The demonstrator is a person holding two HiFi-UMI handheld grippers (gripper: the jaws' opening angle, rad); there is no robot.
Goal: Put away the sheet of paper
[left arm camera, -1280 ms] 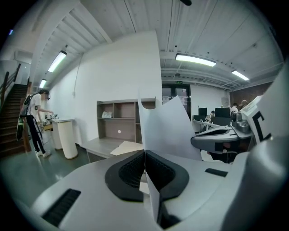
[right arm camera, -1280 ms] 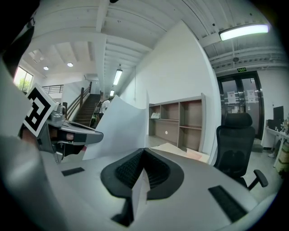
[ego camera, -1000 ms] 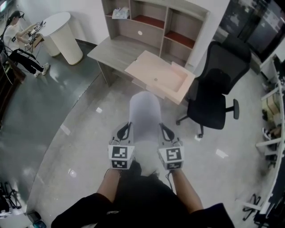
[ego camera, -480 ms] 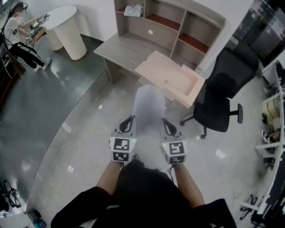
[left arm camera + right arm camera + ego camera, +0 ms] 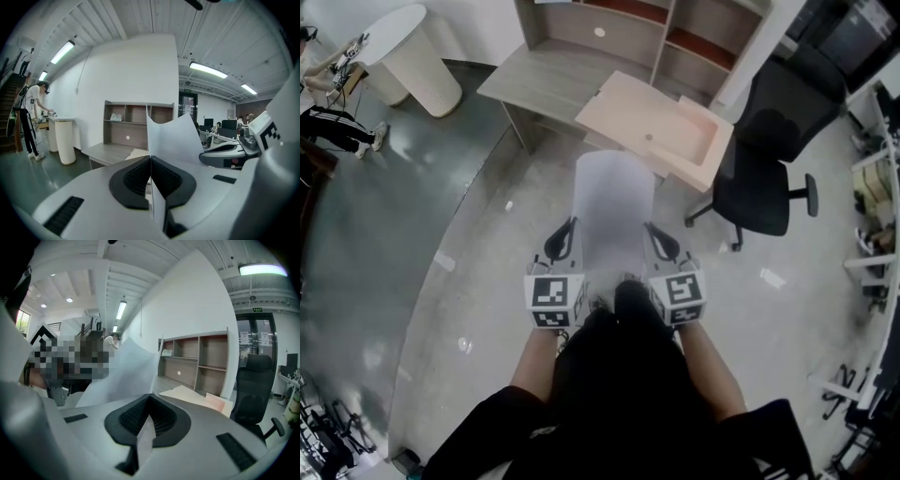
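So far only the carrying part looks done; the putting away itself is not yet done. Far off at 10 o'clock in the head view stands a round white table [image 5: 411,54], well clear of the job.

The left gripper [image 5: 566,236] has its jaws pressed together on the left edge of the sheet of paper [image 5: 614,199]; its own view shows the dark pads meeting with the white edge pinched between them. The sheet spans from one gripper to the other, held out in front of the person above the bare floor [image 5: 469,244] and touching no furniture. The right gripper [image 5: 658,238] is likewise clamped on the opposite edge, with a strip of paper running down through its closed pads in the right gripper view.

At 12 o'clock from the sheet is the grey desk [image 5: 534,80] with its shelf unit [image 5: 675,33] behind. Just right of that, at about 1 o'clock, a pale open tray [image 5: 661,127] rests on the desk's near corner, and the sheet's far edge is near it but apart from it. A black office chair [image 5: 764,155] stands at 2 o'clock.

What remains, as I judge it: close the gap to the desk, lay the sheet in the tray or on a shelf (which one is meant I cannot tell), and let both grips go.
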